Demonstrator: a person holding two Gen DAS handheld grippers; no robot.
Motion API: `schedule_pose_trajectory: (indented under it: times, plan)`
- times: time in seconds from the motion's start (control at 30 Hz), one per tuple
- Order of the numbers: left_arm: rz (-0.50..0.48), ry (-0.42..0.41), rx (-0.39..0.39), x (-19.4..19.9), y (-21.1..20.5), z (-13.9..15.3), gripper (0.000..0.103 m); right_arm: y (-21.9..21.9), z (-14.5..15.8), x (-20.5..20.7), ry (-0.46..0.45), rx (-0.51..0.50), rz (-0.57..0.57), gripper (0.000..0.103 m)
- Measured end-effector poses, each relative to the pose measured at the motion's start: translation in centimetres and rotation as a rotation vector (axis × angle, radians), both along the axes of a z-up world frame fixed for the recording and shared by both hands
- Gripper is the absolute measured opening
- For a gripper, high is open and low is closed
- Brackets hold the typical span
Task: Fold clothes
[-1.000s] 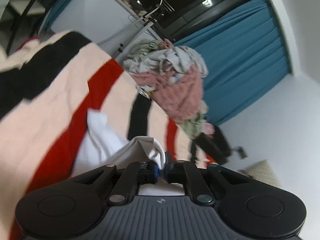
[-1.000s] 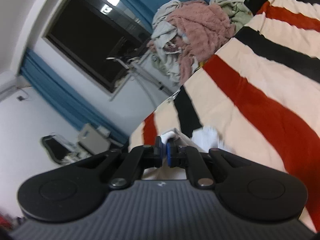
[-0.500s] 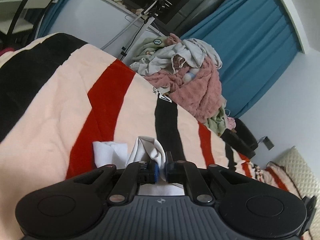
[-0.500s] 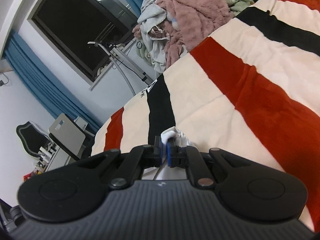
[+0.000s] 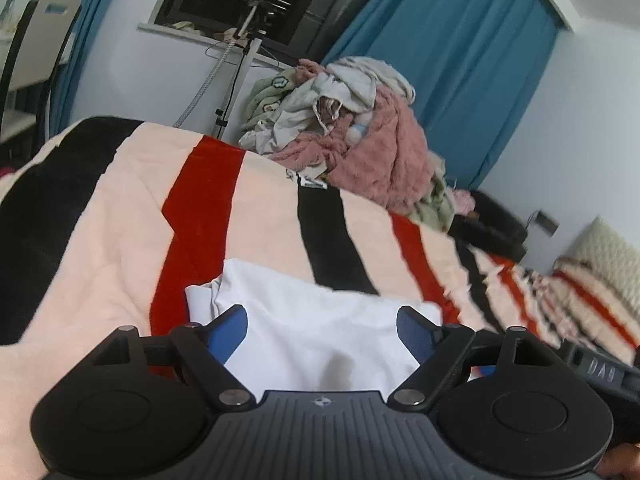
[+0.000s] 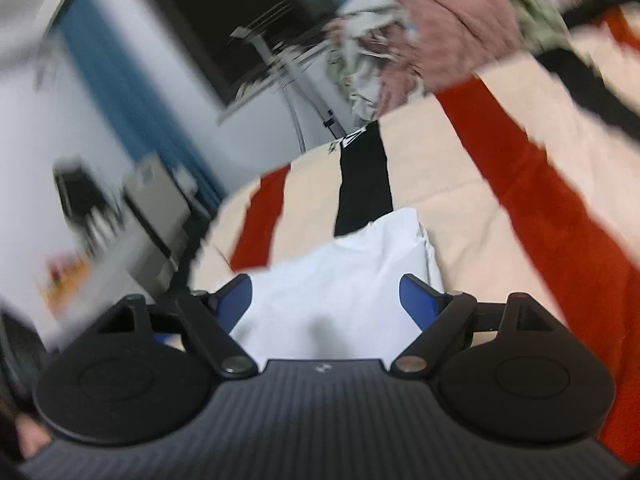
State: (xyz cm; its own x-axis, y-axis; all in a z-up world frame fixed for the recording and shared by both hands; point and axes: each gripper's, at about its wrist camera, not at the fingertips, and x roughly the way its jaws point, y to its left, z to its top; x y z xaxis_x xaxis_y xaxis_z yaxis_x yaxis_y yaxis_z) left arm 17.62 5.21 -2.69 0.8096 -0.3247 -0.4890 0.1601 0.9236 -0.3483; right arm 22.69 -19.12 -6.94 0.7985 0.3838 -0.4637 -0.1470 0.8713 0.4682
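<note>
A white garment (image 5: pixel 316 320) lies folded on the striped blanket (image 5: pixel 120 216) of a bed. My left gripper (image 5: pixel 322 330) hangs just over its near part, jaws opening, the blue pads apart and off the cloth. In the right wrist view the same white garment (image 6: pixel 344 280) lies flat under my right gripper (image 6: pixel 326 300), whose jaws are opening too, with no pad pressing the fabric. That view is blurred by motion. The other gripper's black body (image 5: pixel 596 372) shows at the right edge of the left wrist view.
A heap of unfolded clothes (image 5: pixel 352 136), pink, grey and green, sits at the far end of the bed. Behind it are a metal stand (image 5: pixel 240 56), a dark window and blue curtains (image 5: pixel 448 60). A chair (image 5: pixel 36 60) stands at the left, a cushion (image 5: pixel 608 256) at the right.
Both grippers were shut on a pinch of the white garment; both have let go and opened. They came down toward the bed and rolled level, and the garment now lies flat.
</note>
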Motion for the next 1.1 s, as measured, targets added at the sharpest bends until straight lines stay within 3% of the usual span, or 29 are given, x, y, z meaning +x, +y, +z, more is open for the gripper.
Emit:
schedule_pose_trajectory:
  times: [0.07,0.17,0.33,0.53,0.83,0.97,1.1]
  plan:
    - [0.021,0.021,0.061,0.6,-0.7,-0.6,0.083,1.0,-0.6,0.9,0.015,-0.091,0.019,0.035]
    - [0.035,0.052,0.132,1.8,-1.3,-2.1,0.083,1.6,-2.5,3.9,0.033,-0.180,0.020,0.024]
    - [0.039,0.096,0.207,3.0,-1.9,-4.1,0.082,2.2,-4.7,6.3,0.062,-0.242,0.028,0.023]
    - [0.034,0.072,0.271,1.7,-2.8,-3.5,0.082,2.3,-3.2,4.3,0.028,-0.255,0.034,0.027]
    - [0.012,0.037,0.246,-3.8,-3.2,-0.8,0.082,1.6,-0.1,-2.4,-0.022,-0.272,0.048,0.027]
    - [0.002,0.051,0.254,-6.6,-3.4,-0.8,0.083,1.1,-0.6,-4.2,0.017,-0.268,0.021,0.027]
    - [-0.007,0.121,0.245,-7.3,-3.7,-2.2,0.083,1.2,-2.6,-4.6,0.075,-0.293,0.017,0.027]
